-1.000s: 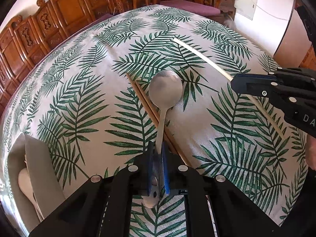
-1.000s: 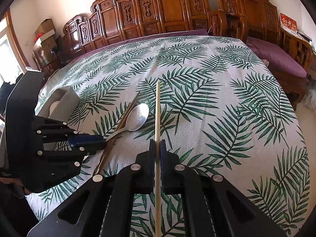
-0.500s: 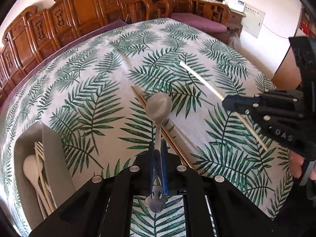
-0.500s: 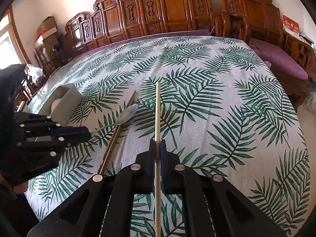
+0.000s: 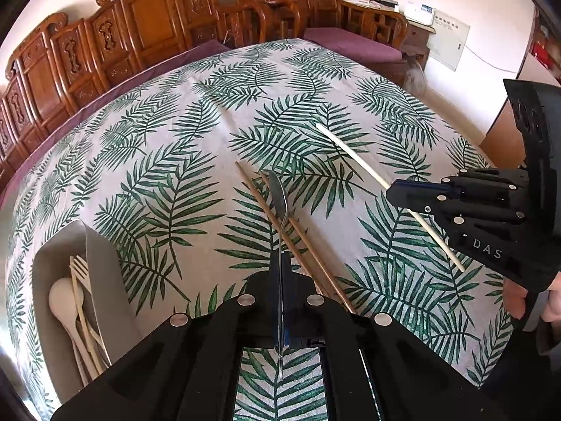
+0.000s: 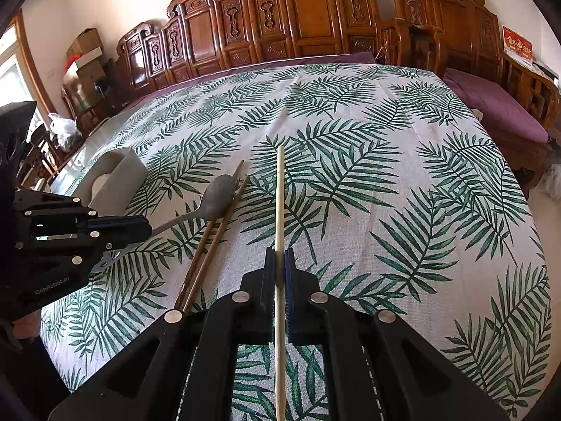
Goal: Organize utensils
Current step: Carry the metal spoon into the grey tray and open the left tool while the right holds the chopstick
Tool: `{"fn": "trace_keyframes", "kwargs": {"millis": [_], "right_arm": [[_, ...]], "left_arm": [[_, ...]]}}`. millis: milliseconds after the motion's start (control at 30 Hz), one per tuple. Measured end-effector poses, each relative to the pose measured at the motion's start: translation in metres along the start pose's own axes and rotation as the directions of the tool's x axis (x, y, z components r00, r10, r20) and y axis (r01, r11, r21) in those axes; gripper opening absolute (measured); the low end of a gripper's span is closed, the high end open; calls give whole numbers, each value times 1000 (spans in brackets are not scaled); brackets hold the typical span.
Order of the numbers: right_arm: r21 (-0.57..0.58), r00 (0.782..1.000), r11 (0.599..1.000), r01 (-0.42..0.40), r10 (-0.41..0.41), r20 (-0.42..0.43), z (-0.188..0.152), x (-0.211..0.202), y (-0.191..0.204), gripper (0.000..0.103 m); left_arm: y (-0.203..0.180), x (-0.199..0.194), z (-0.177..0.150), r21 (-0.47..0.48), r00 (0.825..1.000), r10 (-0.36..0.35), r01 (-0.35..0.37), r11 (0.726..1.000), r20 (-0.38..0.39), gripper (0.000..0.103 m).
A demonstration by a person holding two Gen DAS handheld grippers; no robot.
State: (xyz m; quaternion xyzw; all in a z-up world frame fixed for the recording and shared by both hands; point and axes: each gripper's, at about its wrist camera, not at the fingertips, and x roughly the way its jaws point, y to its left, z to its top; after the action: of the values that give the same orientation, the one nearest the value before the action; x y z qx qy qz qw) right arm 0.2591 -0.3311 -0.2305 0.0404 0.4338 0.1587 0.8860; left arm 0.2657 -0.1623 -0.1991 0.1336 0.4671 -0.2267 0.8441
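The left gripper is clamped on the handle of a metal spoon, its bowl turned edge-on ahead of the jaws and above two brown chopsticks on the tablecloth. The right gripper pinches a pale chopstick pointing straight ahead. A grey tray of pale cutlery sits down-left of the left gripper.

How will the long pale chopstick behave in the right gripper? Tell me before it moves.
The long pale chopstick looks straight, so probably stiff. Gripped near one end by the right gripper, it may pivot. Round and smooth, it would likely roll on the leaf-print tablecloth.
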Motion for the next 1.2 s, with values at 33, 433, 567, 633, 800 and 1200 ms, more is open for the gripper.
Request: {"fn": "trace_keyframes", "kwargs": {"millis": [33,433,567,633,800,1200], "right_arm": [[0,1000,1000,1,-1,-1,0,0,0,6],[-66,1000,998,-9,10,16,3,-7,24,6],[-84,999,996,-22,24,23,4,-10,36,6],[-99,999,995,-24,26,19,3,-9,41,6],[-104,999,994,-27,29,18,2,-11,46,6],[-132,998,990,-49,54,36,2,-22,66,6]], "left_arm": [[0,-2,0,-4,1000,0,0,1000,3,0],[17,-33,-8,-52,999,8,-6,999,49,0],[25,-45,-9,-67,997,14,-10,998,69,0],[27,-49,-11,-69,997,18,-13,998,74,0],[34,-53,-12,-89,996,35,-28,996,80,0],[42,-82,-2,-91,991,57,-46,995,125,0]]}}
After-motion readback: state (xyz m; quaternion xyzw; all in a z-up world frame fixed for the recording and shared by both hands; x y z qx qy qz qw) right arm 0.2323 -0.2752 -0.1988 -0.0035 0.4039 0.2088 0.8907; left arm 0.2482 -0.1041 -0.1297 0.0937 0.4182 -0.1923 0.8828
